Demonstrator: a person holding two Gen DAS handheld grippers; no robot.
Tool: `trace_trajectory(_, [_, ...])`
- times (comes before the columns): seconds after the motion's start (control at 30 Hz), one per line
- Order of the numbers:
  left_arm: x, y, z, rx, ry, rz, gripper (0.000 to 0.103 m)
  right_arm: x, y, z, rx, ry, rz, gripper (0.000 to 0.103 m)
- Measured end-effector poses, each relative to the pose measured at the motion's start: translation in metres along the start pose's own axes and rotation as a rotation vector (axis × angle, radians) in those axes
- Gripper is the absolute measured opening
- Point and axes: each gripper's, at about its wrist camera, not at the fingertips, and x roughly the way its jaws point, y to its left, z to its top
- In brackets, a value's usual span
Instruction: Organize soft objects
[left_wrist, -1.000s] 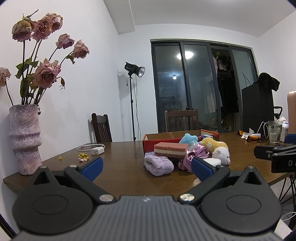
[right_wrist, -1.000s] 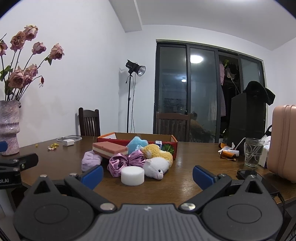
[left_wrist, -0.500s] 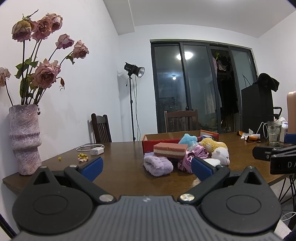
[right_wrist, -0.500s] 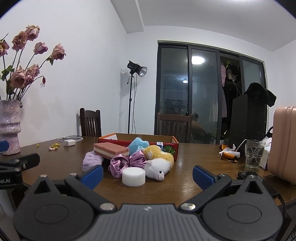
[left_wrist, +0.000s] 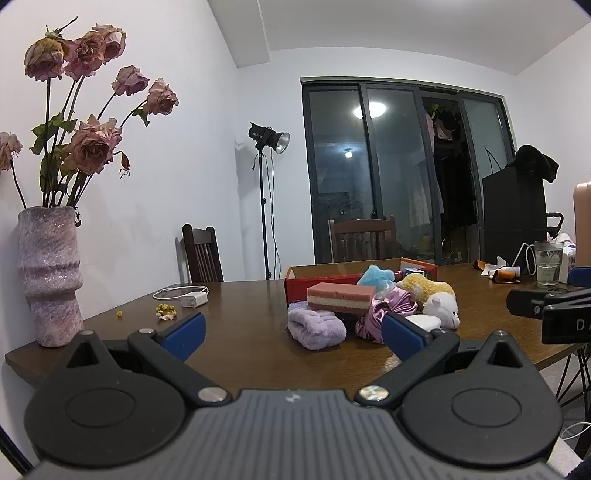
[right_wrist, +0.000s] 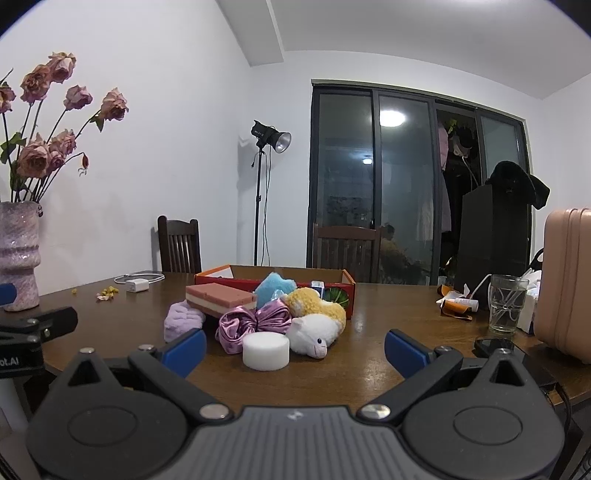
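Observation:
A pile of soft things lies mid-table before a red cardboard box (right_wrist: 334, 286): a lilac fuzzy band (left_wrist: 317, 328), a pink layered sponge (left_wrist: 340, 297), a purple satin scrunchie (right_wrist: 255, 321), a white round sponge (right_wrist: 266, 350), a white and yellow plush animal (right_wrist: 317, 325) and a blue fluffy piece (right_wrist: 275, 290). My left gripper (left_wrist: 293, 330) is open and empty, short of the pile. My right gripper (right_wrist: 293, 349) is open and empty, facing the white sponge from the near table edge.
A vase of dried roses (left_wrist: 50, 277) stands at the table's left corner. A white charger with cable (left_wrist: 192, 299) and yellow crumbs lie behind it. A glass (right_wrist: 506, 302), wrappers, a dark phone (right_wrist: 493, 345) and a pink suitcase (right_wrist: 565, 284) are on the right. Chairs stand behind the table.
Both grippers have drifted very slightly; the pile looks a touch nearer in the right wrist view. Nothing was taken hold of or moved.

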Motion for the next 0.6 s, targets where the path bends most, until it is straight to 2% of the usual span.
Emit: trace_trajectory(0.6, [-0.0005, -0.0001, -0.0003, 0.002, -0.003, 0.000, 0.103, 0.0012, 0.0003, -0.0007, 0.002, 0.009, 0.005, 0.103])
